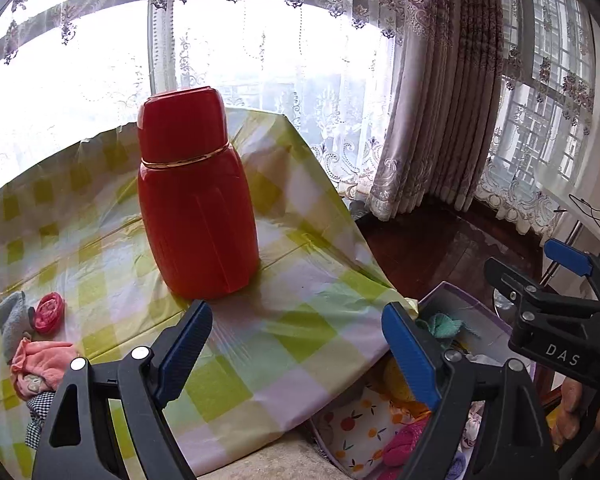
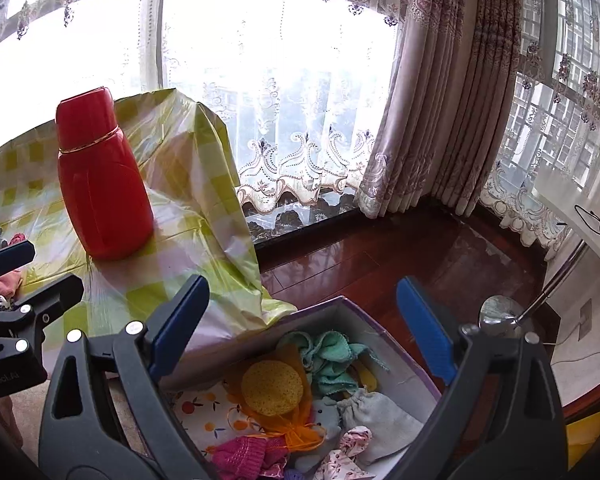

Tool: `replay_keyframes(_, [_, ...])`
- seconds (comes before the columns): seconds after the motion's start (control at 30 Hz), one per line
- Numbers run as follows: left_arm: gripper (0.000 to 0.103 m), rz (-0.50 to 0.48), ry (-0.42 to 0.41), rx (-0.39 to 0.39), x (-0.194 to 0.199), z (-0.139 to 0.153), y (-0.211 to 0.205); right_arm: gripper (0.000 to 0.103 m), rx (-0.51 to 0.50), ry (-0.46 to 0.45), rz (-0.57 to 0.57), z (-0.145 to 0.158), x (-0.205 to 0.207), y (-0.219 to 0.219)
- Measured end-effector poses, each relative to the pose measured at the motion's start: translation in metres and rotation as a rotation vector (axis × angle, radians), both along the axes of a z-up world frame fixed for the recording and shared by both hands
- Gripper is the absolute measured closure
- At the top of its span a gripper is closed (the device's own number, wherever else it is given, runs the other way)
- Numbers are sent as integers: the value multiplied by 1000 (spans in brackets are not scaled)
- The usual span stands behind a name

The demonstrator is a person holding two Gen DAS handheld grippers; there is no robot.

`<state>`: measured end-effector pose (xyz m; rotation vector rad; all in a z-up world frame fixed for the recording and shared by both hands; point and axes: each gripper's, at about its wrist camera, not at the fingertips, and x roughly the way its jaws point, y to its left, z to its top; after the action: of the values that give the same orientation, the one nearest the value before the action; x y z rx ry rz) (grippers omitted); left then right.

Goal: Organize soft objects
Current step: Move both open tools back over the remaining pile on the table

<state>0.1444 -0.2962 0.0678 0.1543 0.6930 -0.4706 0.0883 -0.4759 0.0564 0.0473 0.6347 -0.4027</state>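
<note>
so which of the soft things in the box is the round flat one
The yellow sponge disc, lying on orange mesh in the box. The green cloth beside it is crumpled, and the grey pouch is baggy.

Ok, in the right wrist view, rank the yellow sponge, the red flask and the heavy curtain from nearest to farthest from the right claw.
1. Yellow sponge: in the box, just below the open right claw.
2. Red flask: upright on the checked cloth, to the left.
3. Heavy curtain: at the window, far right.

Crumpled soft items (image 2: pixel 300 412) fill the open box (image 2: pixel 384 344); more soft pieces (image 1: pixel 36 344) lie heaped on the checked tablecloth (image 1: pixel 260 344).
</note>
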Motion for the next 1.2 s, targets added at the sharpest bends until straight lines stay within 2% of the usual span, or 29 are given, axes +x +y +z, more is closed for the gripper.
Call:
replay_keyframes(0.13, [14,81,-30,23,1,3,30,7,16,21,82,-3,7,24])
replay_keyframes(0.27, [2,160,-34,18,1,7,67,7,0,33,148,-5,15,57])
replay_keyframes(0.4, [2,256,-69,32,1,8,106,5,-1,32,232,-3,25,91])
replay_keyframes(0.53, [2,334,-78,11,4,9,152,4,-47,25,296,0,33,133])
replay_keyframes(0.7, [2,432,-126,37,6,9,207,4,-5,18,397,-1,48,173])
replay_keyframes(0.83, [2,525,-114,-48,9,9,262,4,72,38,475,-7,64,202])
replay_keyframes(0.93, [2,612,-90,-42,14,4,292,4,113,63,529,-13,76,223])
replay_keyframes(1.2, [3,696,-35,-75,28,-10,332,4,137,116,639,-28,102,279])
